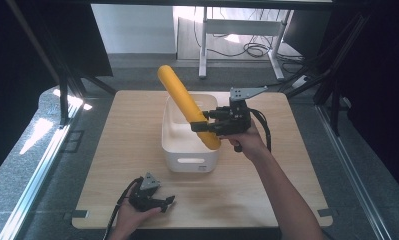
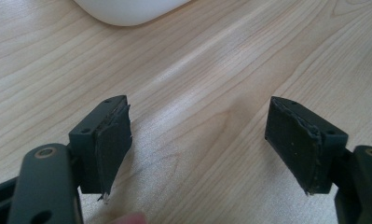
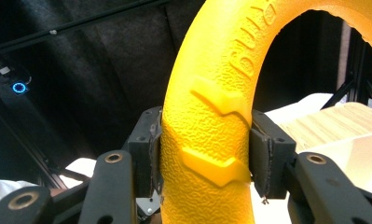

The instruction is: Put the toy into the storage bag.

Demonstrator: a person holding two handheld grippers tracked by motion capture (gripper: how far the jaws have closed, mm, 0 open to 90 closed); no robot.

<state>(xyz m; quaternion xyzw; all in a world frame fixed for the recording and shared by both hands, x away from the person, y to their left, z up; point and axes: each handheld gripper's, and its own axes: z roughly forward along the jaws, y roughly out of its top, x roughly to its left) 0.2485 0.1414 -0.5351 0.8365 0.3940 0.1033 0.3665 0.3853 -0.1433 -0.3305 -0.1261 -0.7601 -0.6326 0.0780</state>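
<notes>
We see the right gripper (image 1: 201,126) clamped on a yellow ring (image 1: 187,105), both pads pressed against its sides, holding it edge-on and tilted above the white bin (image 1: 189,161). The left gripper (image 1: 163,202) rests low over the table (image 1: 127,130), jaws spread wide with nothing between.

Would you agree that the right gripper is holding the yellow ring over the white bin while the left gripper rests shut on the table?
Not quite: the left gripper is open, not shut. The left gripper view shows its jaws wide apart over bare table. The rest holds: the right gripper clamps the yellow ring over the white bin.
</notes>
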